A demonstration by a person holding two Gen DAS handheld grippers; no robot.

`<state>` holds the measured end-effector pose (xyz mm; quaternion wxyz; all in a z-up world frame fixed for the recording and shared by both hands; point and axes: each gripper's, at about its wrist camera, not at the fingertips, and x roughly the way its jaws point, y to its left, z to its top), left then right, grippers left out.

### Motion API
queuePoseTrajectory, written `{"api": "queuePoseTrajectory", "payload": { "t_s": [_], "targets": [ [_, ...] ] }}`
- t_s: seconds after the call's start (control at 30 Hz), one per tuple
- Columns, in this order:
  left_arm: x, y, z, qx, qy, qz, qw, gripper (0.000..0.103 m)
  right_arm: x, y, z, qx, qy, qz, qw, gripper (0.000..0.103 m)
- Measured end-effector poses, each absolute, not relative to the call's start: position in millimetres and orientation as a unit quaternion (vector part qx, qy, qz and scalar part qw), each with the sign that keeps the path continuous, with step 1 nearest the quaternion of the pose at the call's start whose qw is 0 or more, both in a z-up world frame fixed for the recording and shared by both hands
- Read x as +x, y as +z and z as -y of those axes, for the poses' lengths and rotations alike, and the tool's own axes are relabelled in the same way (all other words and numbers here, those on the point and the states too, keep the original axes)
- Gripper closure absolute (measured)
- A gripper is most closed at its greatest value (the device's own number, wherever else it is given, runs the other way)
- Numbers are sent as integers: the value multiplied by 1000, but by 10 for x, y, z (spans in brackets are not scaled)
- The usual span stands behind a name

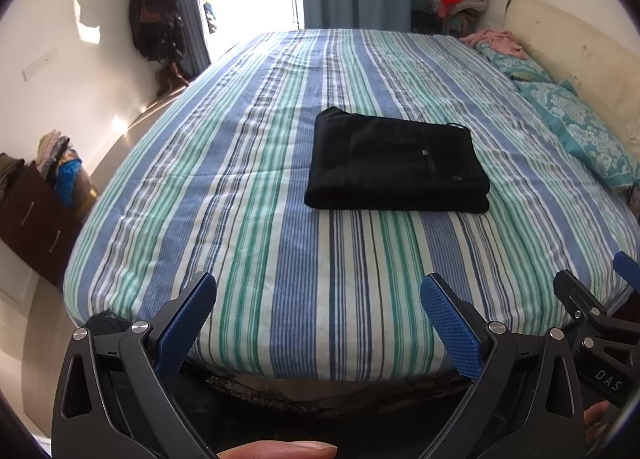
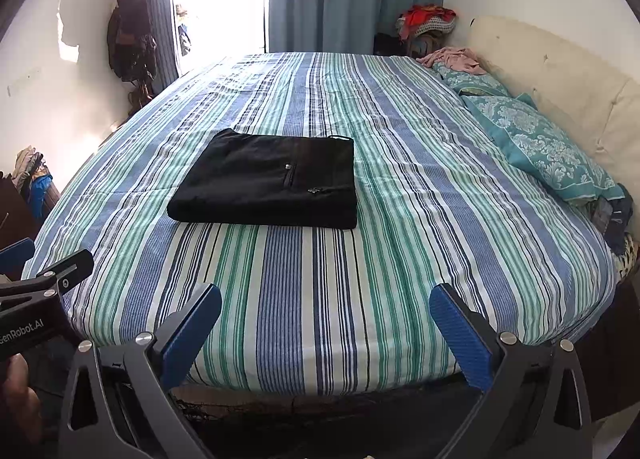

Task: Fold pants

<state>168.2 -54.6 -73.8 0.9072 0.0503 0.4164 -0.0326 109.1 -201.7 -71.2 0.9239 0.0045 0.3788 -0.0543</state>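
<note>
Pants (image 1: 396, 165), black, folded into a neat flat square, lying mid-frame on the striped bed (image 1: 248, 243). Left gripper (image 1: 318, 325) at the bottom edge, blue fingers spread wide apart, holding nothing. Right gripper (image 2: 326, 333) low in its frame, also wide apart, holding nothing.

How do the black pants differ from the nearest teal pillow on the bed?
The black pants are plain and dark; the teal pillow carries a pale floral pattern. The pants are folded into a flat rectangle, while the pillow looks puffed and thicker. The pants lie near the middle of the striped bed; the pillow lies at its edge by the cream headboard. Both rest on the bed, untouched by either gripper.
</note>
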Motion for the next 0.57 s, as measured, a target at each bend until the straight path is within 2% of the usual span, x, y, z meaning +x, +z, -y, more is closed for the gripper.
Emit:
{"api": "queuePoseTrajectory", "payload": {
  "t_s": [0.57],
  "targets": [
    [1694,-771,531,47,-36,-421,905,1,1092,-761,2012,12,-53,-386,921,0]
  ]
}}
